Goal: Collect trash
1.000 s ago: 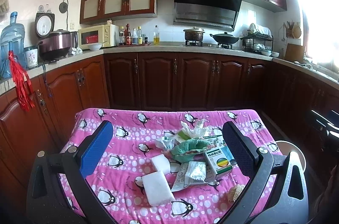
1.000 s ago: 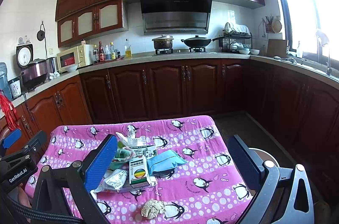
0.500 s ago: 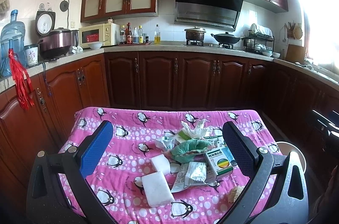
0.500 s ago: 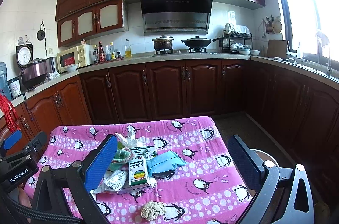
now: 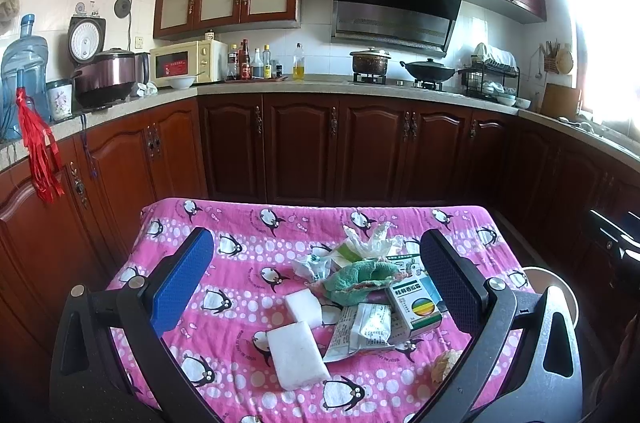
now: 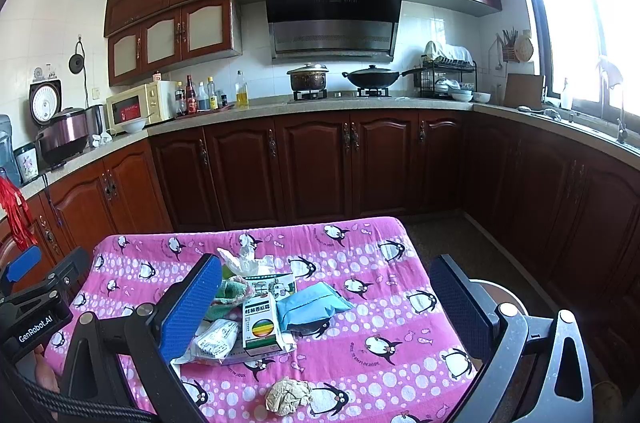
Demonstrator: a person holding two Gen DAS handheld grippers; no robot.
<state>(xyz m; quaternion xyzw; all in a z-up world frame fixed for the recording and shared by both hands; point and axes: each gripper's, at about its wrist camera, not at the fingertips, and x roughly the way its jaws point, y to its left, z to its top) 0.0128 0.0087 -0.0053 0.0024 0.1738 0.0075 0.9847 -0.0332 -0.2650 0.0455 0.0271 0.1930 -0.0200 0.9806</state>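
**Both grippers wide apart above the littered table**

Right now we hold our left gripper (image 5: 316, 275) with its fingers spread wide and nothing between them, raised above the near edge of the table. Our right gripper (image 6: 324, 297) is spread just as wide and grips nothing either.

Between the left fingers we see the pile of trash: two white foam blocks (image 5: 297, 355) lying just beside each other, a crinkled foil packet (image 5: 366, 327) touching a green-and-white medicine box (image 5: 414, 307), a green rag (image 5: 358, 281) behind them, and clear plastic wrap (image 5: 366, 239) at the back. A crumpled paper ball (image 6: 289, 395) lies apart from the pile, near the front edge. A blue pouch (image 6: 312, 307) rests against the box on its right side.

All of it sits on a pink penguin-print tablecloth (image 6: 360, 251). Beyond the table run dark wooden cabinets (image 6: 312, 171) and a counter with a microwave (image 5: 188, 63).
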